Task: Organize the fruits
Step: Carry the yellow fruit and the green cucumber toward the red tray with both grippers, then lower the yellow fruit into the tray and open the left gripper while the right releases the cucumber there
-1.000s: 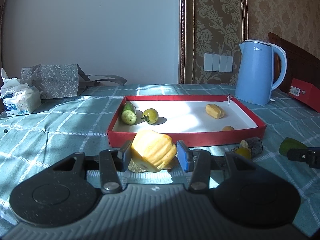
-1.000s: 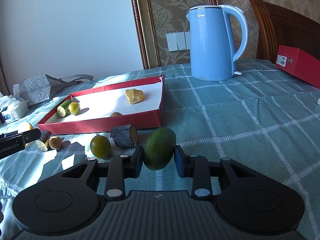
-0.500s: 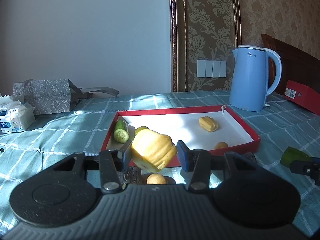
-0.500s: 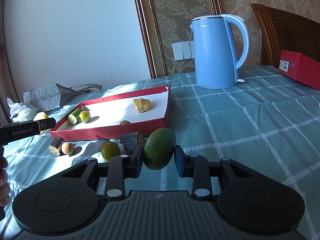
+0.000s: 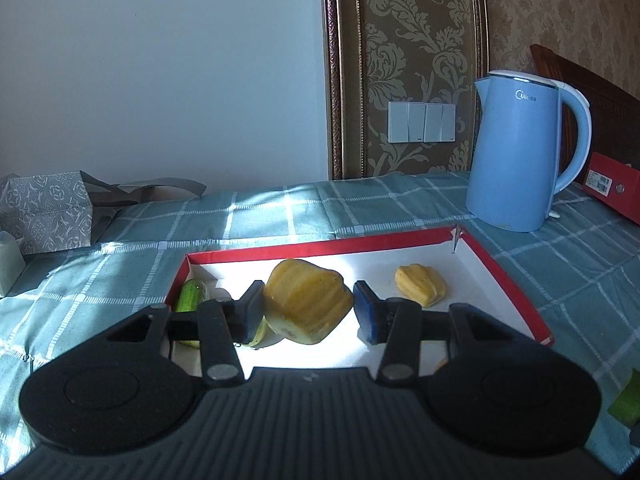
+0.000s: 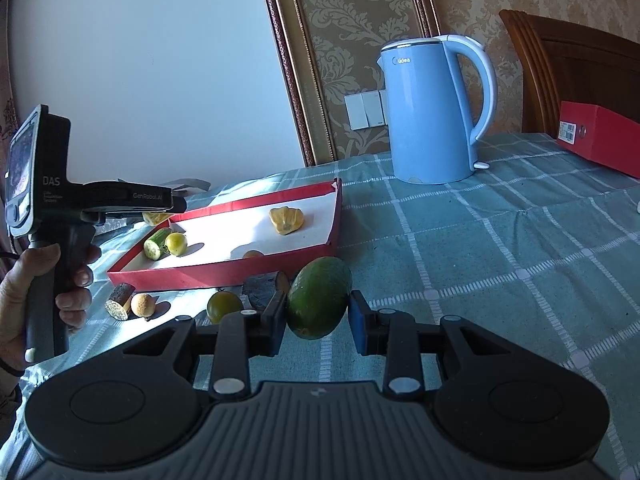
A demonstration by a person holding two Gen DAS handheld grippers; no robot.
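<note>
Carrying a ridged yellow fruit chunk (image 5: 306, 306), pinched in my left claw (image 5: 308, 310), over the red-walled white tray (image 5: 508, 280) at centre frame; lowering and releasing comes next, I judge, while my right claw (image 6: 318, 316) pinches a smooth green mango (image 6: 318, 298).

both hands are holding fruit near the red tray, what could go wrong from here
1. The left gripper holds a yellow fruit over the tray; released from up there, it may roll into the cucumber or the smaller yellow piece.
2. The mango sits tilted between the right gripper's fingers and may twist loose.
3. The kettle stands just behind the tray; a wide swing could hit it.
</note>
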